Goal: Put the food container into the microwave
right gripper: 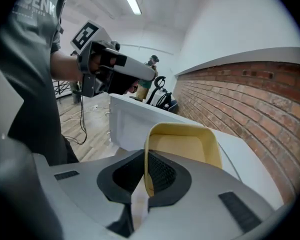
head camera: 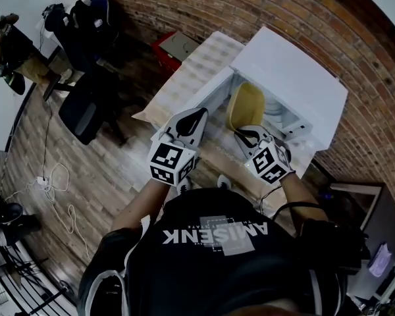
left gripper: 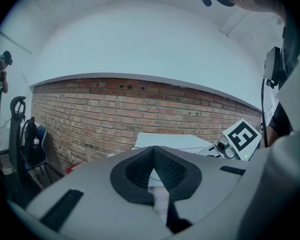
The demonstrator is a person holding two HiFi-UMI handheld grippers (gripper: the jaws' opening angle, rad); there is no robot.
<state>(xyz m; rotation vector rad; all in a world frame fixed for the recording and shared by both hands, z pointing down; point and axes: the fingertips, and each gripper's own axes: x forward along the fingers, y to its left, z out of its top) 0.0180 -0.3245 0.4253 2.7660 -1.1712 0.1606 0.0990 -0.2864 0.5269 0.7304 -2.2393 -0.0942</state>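
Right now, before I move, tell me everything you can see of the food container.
The food container is a pale yellow, rounded-rectangular tub with a rolled rim, plastic by the look. What shows of its inside is empty. It is tipped up on edge rather than lying flat, clear of any surface, at the open mouth of the white microwave. The right tool is shut on one side wall, with a pad on each face. Nothing else visibly touches it.

The head view looks steeply down on the left gripper [head camera: 199, 115] and right gripper [head camera: 245, 135]. Each gripper view peers closely along its jaws toward the microwave [head camera: 296, 78] and brick wall [head camera: 250, 12] ahead; head and right views share the food container [head camera: 245, 104].
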